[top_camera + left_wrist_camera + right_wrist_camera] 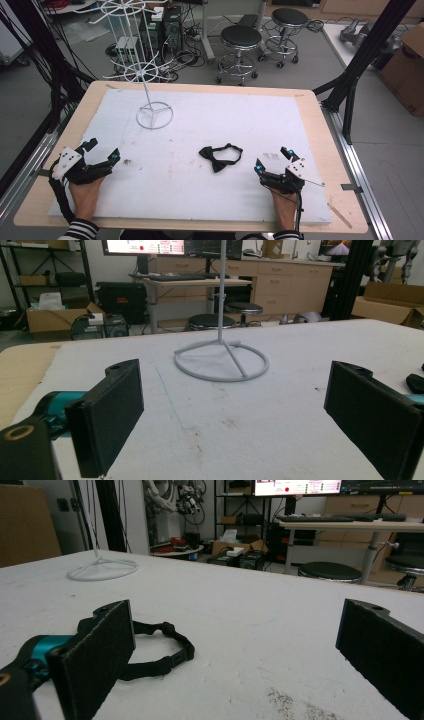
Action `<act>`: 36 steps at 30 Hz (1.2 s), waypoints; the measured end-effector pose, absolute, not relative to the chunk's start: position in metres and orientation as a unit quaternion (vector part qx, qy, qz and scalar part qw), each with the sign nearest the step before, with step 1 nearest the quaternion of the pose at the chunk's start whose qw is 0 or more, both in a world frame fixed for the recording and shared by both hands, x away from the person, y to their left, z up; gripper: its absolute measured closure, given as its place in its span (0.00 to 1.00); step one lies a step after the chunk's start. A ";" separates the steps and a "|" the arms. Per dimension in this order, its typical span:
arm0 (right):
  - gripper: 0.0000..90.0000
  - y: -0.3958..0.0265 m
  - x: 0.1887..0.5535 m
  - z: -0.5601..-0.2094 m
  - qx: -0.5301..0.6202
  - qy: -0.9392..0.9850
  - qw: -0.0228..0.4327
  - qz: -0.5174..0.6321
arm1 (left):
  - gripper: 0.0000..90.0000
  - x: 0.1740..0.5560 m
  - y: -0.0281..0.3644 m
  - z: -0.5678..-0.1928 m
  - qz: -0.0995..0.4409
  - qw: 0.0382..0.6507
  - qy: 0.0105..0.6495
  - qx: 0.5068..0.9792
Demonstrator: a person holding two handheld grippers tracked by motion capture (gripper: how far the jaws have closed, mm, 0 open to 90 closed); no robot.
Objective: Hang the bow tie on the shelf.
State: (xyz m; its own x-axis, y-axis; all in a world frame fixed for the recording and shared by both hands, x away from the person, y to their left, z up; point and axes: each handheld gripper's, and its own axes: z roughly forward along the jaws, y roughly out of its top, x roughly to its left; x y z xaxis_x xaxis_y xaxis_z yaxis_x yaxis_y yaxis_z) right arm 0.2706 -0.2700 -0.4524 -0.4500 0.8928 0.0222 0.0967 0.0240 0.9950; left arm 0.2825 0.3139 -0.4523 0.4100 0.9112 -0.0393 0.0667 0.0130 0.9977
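A black bow tie point(220, 157) with its strap looped lies flat on the white mat, right of centre. Its strap point(160, 652) curls out from behind the left jaw in the right gripper view, and one dark end point(415, 383) peeks in at the right edge of the left gripper view. A white wire display stand point(154, 115) rises from a ring base at the mat's back left; the same stand point(220, 360) stands ahead of my left gripper. My left gripper point(103, 151) rests open near the front left. My right gripper point(273, 158) rests open just right of the bow tie. Nothing is between either pair of jaws.
The white mat point(280, 120) covers most of the wooden table point(327, 145). Two black stools point(240, 37) stand on the floor beyond the far edge. A black frame post point(367, 45) slants up at the right. A small dark stain point(126, 161) marks the mat near my left gripper.
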 end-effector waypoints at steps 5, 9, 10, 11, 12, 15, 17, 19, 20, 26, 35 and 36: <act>0.01 -0.269 0.271 -0.452 0.395 0.630 0.345 0.573 | 0.10 0.282 0.313 -0.452 0.362 0.584 0.405 0.603; 0.02 -0.269 0.271 -0.452 0.395 0.630 0.346 0.573 | 0.10 0.282 0.313 -0.452 0.363 0.583 0.403 0.605; 0.01 -0.269 0.271 -0.452 0.398 0.629 0.343 0.573 | 0.10 0.282 0.313 -0.452 0.363 0.584 0.402 0.605; 0.02 -0.270 0.271 -0.452 0.397 0.629 0.345 0.573 | 0.10 0.282 0.313 -0.452 0.364 0.584 0.402 0.605; 0.02 -0.270 0.271 -0.452 0.397 0.629 0.345 0.573 | 0.10 0.282 0.313 -0.452 0.364 0.583 0.402 0.605; 0.01 -0.269 0.271 -0.452 0.399 0.629 0.347 0.570 | 0.10 0.282 0.313 -0.452 0.365 0.584 0.402 0.604; 0.01 -0.268 0.271 -0.452 0.397 0.631 0.352 0.567 | 0.10 0.282 0.313 -0.452 0.365 0.584 0.401 0.604; 0.01 -0.268 0.271 -0.452 0.399 0.631 0.352 0.565 | 0.10 0.282 0.313 -0.452 0.365 0.584 0.401 0.604; 0.01 -0.267 0.271 -0.452 0.399 0.631 0.355 0.562 | 0.10 0.282 0.313 -0.452 0.365 0.584 0.401 0.604; 0.01 -0.266 0.274 -0.450 0.406 0.638 0.351 0.552 | 0.11 0.282 0.313 -0.452 0.364 0.586 0.401 0.602; 0.02 -0.259 0.283 -0.435 0.396 0.677 0.326 0.528 | 0.11 0.282 0.313 -0.452 0.363 0.587 0.401 0.602; 0.02 -0.256 0.284 -0.431 0.392 0.682 0.318 0.529 | 0.11 0.282 0.313 -0.452 0.363 0.587 0.401 0.602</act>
